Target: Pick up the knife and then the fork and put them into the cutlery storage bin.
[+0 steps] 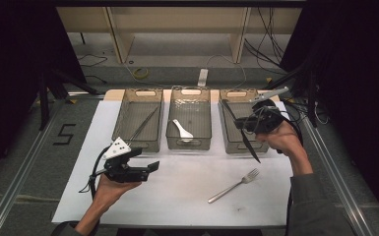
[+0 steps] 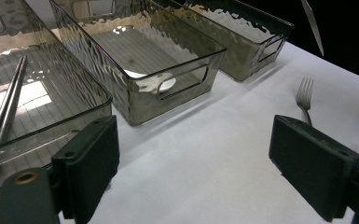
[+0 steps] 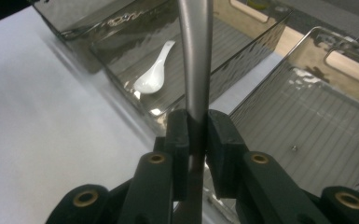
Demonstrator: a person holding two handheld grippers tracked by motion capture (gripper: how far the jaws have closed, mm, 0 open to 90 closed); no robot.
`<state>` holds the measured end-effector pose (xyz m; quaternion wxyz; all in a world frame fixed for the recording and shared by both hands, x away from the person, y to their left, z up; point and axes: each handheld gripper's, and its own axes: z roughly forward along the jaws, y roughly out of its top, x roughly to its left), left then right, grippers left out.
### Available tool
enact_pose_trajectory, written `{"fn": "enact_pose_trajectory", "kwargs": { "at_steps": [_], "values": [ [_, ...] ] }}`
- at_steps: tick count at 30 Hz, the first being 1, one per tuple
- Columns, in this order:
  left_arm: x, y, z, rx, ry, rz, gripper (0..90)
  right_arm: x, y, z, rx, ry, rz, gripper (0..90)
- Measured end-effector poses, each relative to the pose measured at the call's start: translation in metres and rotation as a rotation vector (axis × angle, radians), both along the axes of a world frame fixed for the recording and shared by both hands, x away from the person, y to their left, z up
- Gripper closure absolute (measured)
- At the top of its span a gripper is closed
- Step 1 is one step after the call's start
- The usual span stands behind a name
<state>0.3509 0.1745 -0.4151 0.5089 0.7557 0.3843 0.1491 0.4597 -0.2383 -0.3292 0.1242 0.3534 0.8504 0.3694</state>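
Observation:
My right gripper (image 1: 255,124) is shut on a table knife (image 1: 244,136), held over the right clear bin (image 1: 237,148); the blade slants down toward the table's front. In the right gripper view the jaws (image 3: 196,135) clamp the knife's metal handle (image 3: 195,56). My left gripper (image 1: 145,158) hovers open and holds nothing, low over the white sheet in front of the left bin (image 1: 123,114). Its jaws stand wide apart in the left gripper view (image 2: 193,158). A fork (image 1: 235,186) lies on the sheet at front right, and the same fork (image 2: 304,95) lies ahead of the left gripper.
Three clear bins stand in a row at the back of the white sheet. The left one holds metal chopsticks (image 1: 142,125), the middle bin (image 1: 191,90) a white spoon (image 1: 182,130). Dark curtains flank the table, and metal rails run along both sides.

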Motion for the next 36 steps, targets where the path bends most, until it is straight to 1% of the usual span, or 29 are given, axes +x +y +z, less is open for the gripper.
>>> {"fn": "enact_pose_trajectory", "kwargs": {
  "at_steps": [2, 10, 16, 20, 23, 25, 28, 31, 36],
  "values": [
    [0.0, 0.0, 0.0, 0.0, 0.0, 0.001, 15.6, 0.005, -0.001, 0.003, 0.015, 0.001, -0.006, 80.4],
    [0.0, 0.0, 0.0, -0.003, 0.0, 0.001, 15.6, 0.022, -0.004, 0.017, 0.04, -0.02, -0.047, 80.4],
    [0.0, 0.0, 0.0, -0.003, -0.001, 0.001, 15.6, 0.033, -0.005, 0.026, 0.033, -0.021, -0.07, 80.4],
    [0.0, 0.0, 0.0, -0.003, -0.001, 0.001, 15.6, 0.04, -0.008, 0.029, 0.038, -0.027, -0.09, 80.4],
    [0.0, 0.0, 0.0, -0.008, 0.0, 0.003, 15.6, 0.046, -0.011, 0.029, 0.043, -0.032, -0.106, 80.4],
    [0.0, 0.0, 0.0, -0.004, 0.0, 0.0, 15.6, 0.051, -0.013, 0.027, 0.048, -0.03, -0.114, 80.4],
    [0.0, 0.0, 0.0, -0.004, 0.0, 0.0, 15.6, 0.058, -0.015, 0.024, 0.036, -0.028, -0.142, 80.3],
    [0.0, 0.0, 0.0, -0.006, 0.0, 0.002, 15.6, 0.065, -0.019, 0.02, 0.038, -0.029, -0.17, 80.4],
    [0.0, 0.0, 0.0, -0.007, 0.001, 0.004, 15.6, 0.075, -0.024, 0.015, 0.027, -0.036, -0.207, 80.4]
  ]
}}
